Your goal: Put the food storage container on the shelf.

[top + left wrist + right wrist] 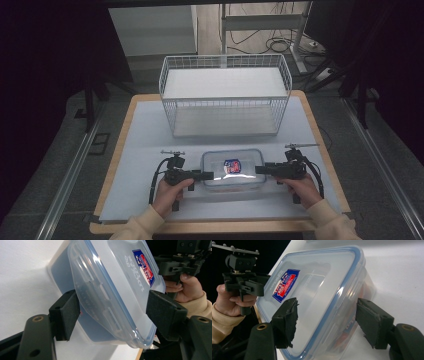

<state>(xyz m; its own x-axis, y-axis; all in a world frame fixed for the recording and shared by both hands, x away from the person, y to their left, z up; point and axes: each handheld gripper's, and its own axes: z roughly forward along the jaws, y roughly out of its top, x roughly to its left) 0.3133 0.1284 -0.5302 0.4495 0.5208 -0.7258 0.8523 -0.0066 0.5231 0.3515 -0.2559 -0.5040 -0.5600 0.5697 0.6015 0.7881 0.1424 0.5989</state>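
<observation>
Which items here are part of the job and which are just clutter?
In play:
- clear plastic food container with blue-rimmed lid
- left tool, jaws astride one end
- right tool, jaws astride the other end

Just there:
- white wire basket behind the container
- white table cover
- cables on floor

Container [233, 169] before basket [225, 95], between grippers

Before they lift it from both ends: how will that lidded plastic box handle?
The plastic box is probably stiff: moulded walls, clip-on lid. Likely slippery, since its surface is glossy where the left gripper and right gripper straddle its ends. Probably light; contents unclear.
</observation>
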